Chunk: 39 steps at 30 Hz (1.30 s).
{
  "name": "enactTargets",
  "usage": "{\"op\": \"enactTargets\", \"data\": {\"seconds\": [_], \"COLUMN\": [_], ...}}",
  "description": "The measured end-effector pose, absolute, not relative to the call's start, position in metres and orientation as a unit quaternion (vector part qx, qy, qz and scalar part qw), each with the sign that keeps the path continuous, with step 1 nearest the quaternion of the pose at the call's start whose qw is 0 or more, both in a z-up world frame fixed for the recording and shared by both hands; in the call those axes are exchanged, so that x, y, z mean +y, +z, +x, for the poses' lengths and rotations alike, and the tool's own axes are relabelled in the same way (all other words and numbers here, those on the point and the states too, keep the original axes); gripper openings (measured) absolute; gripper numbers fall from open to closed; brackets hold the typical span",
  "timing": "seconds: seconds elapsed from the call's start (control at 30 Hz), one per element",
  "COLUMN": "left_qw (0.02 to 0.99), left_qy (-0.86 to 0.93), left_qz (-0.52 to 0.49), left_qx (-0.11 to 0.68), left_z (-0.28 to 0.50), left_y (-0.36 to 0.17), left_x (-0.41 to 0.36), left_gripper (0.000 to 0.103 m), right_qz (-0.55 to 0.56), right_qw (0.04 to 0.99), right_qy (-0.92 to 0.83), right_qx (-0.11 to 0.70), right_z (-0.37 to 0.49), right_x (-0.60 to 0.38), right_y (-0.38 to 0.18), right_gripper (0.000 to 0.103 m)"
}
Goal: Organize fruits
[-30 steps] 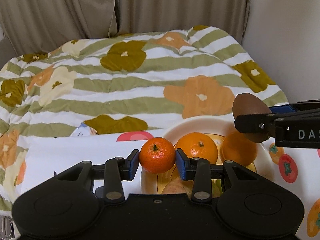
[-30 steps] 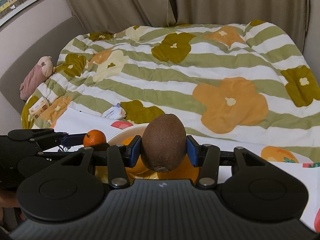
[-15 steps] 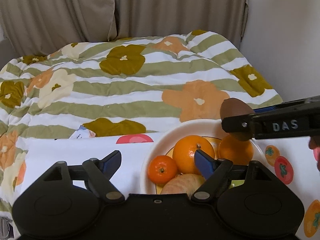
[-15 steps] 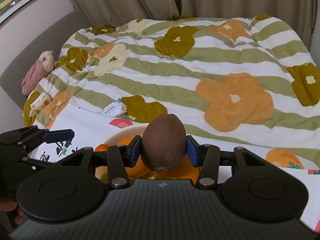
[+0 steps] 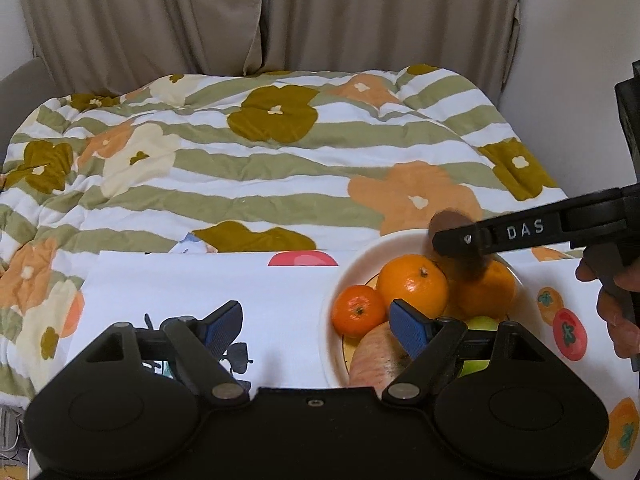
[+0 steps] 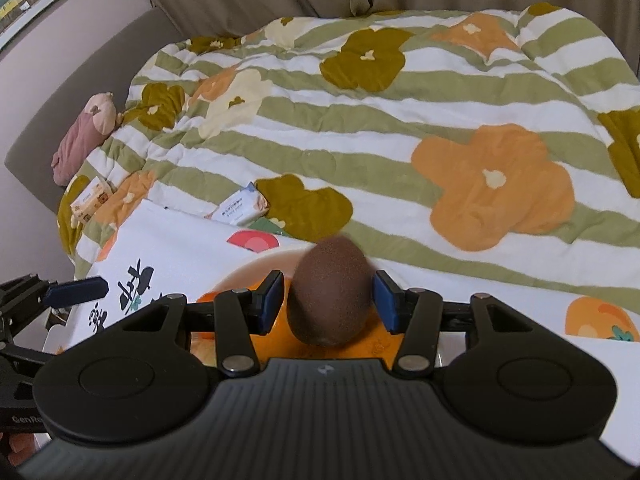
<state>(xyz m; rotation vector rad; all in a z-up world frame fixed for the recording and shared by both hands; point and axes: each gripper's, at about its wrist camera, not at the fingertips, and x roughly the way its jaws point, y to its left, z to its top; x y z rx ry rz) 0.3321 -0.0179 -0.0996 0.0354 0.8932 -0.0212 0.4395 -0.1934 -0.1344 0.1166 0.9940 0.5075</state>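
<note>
A cream bowl (image 5: pixel 362 254) on a white printed cloth holds a small mandarin (image 5: pixel 357 311), two oranges (image 5: pixel 412 284), an apple (image 5: pixel 376 354) and a green fruit (image 5: pixel 482 324). My left gripper (image 5: pixel 318 326) is open and empty, near the bowl's left rim. My right gripper (image 6: pixel 328 304) has its jaws spread a little wider than a brown kiwi (image 6: pixel 329 291), which sits blurred between them above the bowl (image 6: pixel 244 274). In the left wrist view the kiwi (image 5: pixel 450 222) shows over the right-hand orange.
The white cloth (image 5: pixel 208 280) with fruit prints lies on a striped floral quilt (image 5: pixel 248 160). Tissue packs (image 6: pixel 240 208) lie on the quilt behind the cloth, a pink plush toy (image 6: pixel 82 136) at far left. Curtains hang behind.
My left gripper let go of the mandarin into the bowl and drew back to the left. My right gripper moved over the bowl and its jaws have come off the kiwi.
</note>
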Motion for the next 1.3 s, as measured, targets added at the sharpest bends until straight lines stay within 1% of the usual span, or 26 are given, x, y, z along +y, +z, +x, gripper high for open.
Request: {"op": "enactTargets", "data": {"seconds": [0.07, 0.13, 0.37, 0.77, 1.07, 1.3], "left_qw": [0.901, 0.901, 0.899, 0.913, 0.926, 0.936], "left_qy": [-0.01, -0.01, -0.008, 0.0, -0.009, -0.019], "left_qz": [0.017, 0.015, 0.013, 0.024, 0.022, 0.014], "left_qx": [0.432, 0.434, 0.437, 0.407, 0.376, 0.351], "left_z": [0.331, 0.329, 0.322, 0.302, 0.264, 0.225], "left_y": [-0.101, -0.102, -0.103, -0.08, -0.052, -0.037], "left_x": [-0.019, -0.02, -0.022, -0.02, -0.014, -0.012], "left_gripper": [0.084, 0.084, 0.084, 0.086, 0.086, 0.086], "right_qz": [0.051, 0.052, 0.061, 0.055, 0.056, 0.057], "right_qw": [0.848, 0.85, 0.849, 0.867, 0.888, 0.905], "right_qy": [0.246, 0.243, 0.238, 0.225, 0.198, 0.161], "right_qx": [0.466, 0.465, 0.468, 0.442, 0.411, 0.39], "right_z": [0.439, 0.438, 0.432, 0.403, 0.352, 0.29], "right_x": [-0.193, -0.194, -0.2, -0.208, -0.217, -0.224], "right_y": [-0.133, -0.132, -0.131, -0.097, -0.061, -0.042], "right_gripper": [0.089, 0.095, 0.095, 0.096, 0.096, 0.096]}}
